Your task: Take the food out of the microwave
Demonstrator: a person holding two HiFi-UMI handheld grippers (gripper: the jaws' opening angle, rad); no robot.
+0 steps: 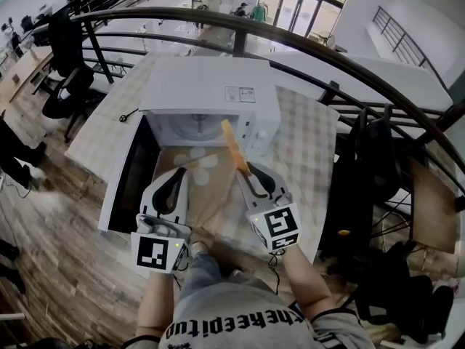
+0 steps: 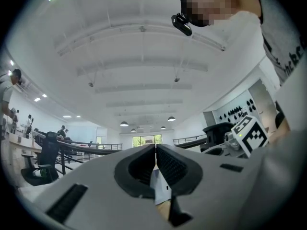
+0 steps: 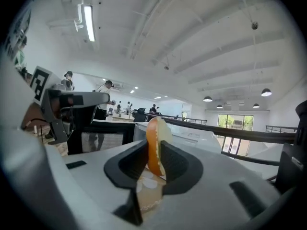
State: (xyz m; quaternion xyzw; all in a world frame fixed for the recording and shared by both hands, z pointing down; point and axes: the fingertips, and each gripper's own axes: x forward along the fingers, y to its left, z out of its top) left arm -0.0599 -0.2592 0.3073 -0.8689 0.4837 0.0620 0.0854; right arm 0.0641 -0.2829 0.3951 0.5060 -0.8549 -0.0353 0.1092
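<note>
**Food held at the microwave's mouth**

The right gripper's (image 1: 244, 169) jaws clamp the orange food (image 1: 231, 145) on edge, just in front of the open microwave (image 1: 203, 86). Its door (image 1: 129, 179) stands swung out to the left. Beside it, the left gripper's (image 1: 178, 173) jaws are closed on nothing, above the checked worktop (image 1: 306, 144).

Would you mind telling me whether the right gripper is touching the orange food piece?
Touching: the right gripper view shows the right gripper clamped on both sides of the orange food piece.
</note>
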